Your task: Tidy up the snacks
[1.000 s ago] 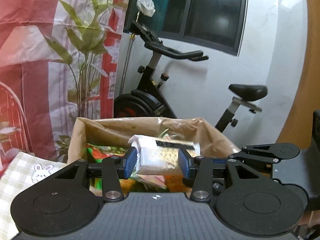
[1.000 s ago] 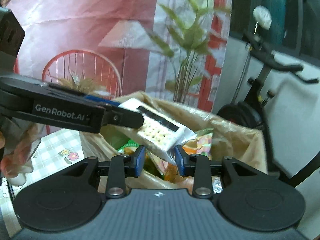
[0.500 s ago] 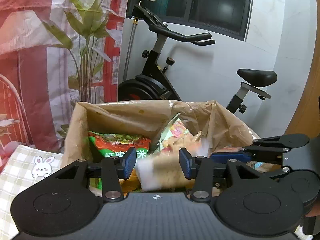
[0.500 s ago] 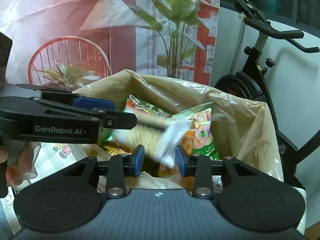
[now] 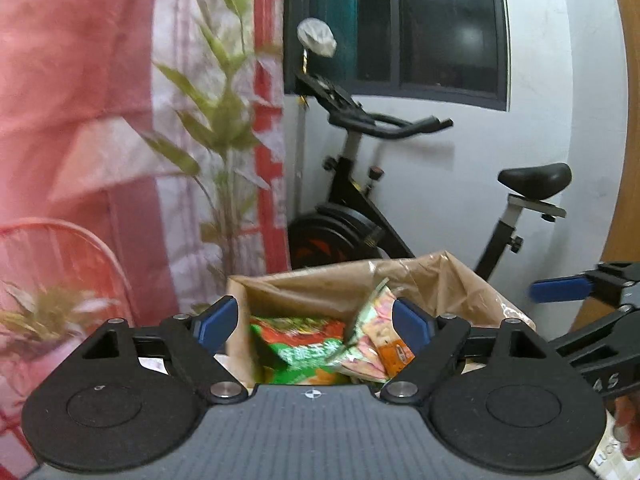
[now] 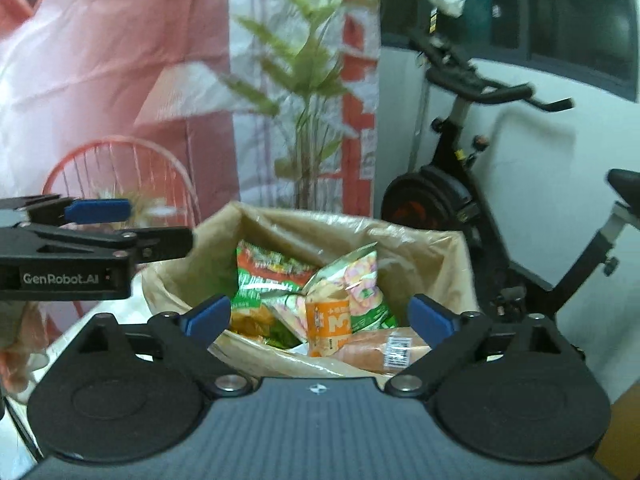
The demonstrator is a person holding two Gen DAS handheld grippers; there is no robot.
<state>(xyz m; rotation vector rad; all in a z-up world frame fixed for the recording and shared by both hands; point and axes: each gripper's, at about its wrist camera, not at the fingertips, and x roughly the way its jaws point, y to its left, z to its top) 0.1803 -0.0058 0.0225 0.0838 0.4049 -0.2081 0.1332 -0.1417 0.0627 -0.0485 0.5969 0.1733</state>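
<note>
While both tools are held above the snacks, nothing is gripped by either of them. The left gripper (image 5: 314,322) is seen with its 2 blue-tipped fingers (image 5: 216,322) spread wide, and only air lies between them; in the right wrist view the same gripper (image 6: 100,232) is seen from the side at the left edge, just beside the bag's near-left rim. The right gripper (image 6: 318,316) is likewise spread, with its blue pads (image 6: 430,318) held well apart and empty; in the left wrist view it (image 5: 576,300) is seen at the right edge, beside the bag.

A brown paper bag (image 6: 420,252) lined with clear plastic is set in front of both grippers, and the snacks are contained in it. A green and red packet (image 6: 260,276) is leaned upright at the back left of the bag. Just beside it, a pale packet with pink and green print (image 6: 360,280) is stood tilted toward the middle. An orange packet (image 6: 328,324) is propped in front of that one, touching it. A long orange-wrapped item with a white barcode label (image 6: 384,350) is laid across the near right of the bag.

Behind the bag, an exercise bike (image 5: 360,184) is stood against a white wall, and a printed red and white curtain with a plant motif (image 6: 304,80) is hung to the left.
</note>
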